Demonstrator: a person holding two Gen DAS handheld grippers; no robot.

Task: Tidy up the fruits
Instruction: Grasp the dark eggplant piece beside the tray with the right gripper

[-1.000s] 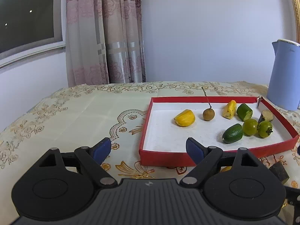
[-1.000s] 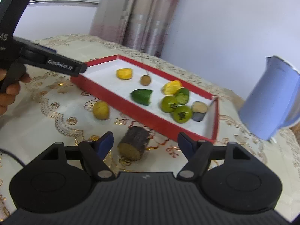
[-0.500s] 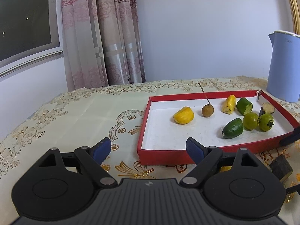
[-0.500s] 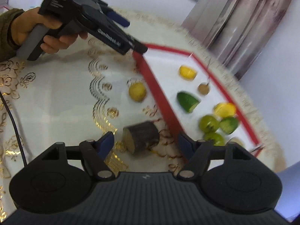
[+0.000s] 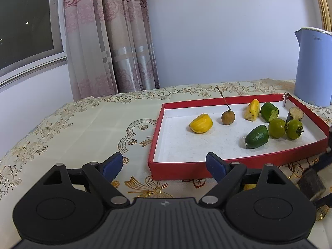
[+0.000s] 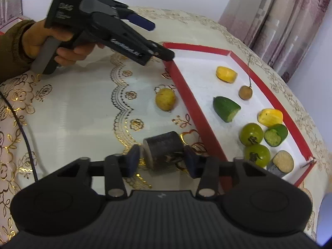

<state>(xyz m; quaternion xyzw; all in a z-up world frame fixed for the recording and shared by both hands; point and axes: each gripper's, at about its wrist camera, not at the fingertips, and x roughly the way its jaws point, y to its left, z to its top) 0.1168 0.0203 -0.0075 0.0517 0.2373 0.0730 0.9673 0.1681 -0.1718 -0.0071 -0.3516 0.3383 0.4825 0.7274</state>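
A dark eggplant chunk (image 6: pixel 164 151) lies on the tablecloth just outside the red tray (image 6: pixel 186 95). My right gripper (image 6: pixel 161 160) is closing on it, and both blue pads touch its ends. A round yellow fruit (image 6: pixel 165 99) lies on the cloth beside the tray's long wall. My left gripper (image 5: pixel 164 166) hovers open and empty before the tray's near corner (image 5: pixel 176 172); the right wrist view shows it in a hand (image 6: pixel 157 39). Inside the tray lie two yellow pieces, a stemmed longan (image 5: pixel 228 117), green pieces, two green round fruits (image 5: pixel 277 128) and another eggplant chunk (image 5: pixel 294 114).
A pale blue kettle (image 5: pixel 313 68) stands behind the tray's far right corner. The embroidered tablecloth (image 5: pixel 83 128) stretches bare to the left of the tray. Curtains and a window back the table. A black cable (image 6: pixel 18 124) runs over the cloth at the left.
My right gripper swung and rolled over the dark chunk, and its jaws narrowed from wide apart to touching the chunk. The left gripper kept its place and stayed open.
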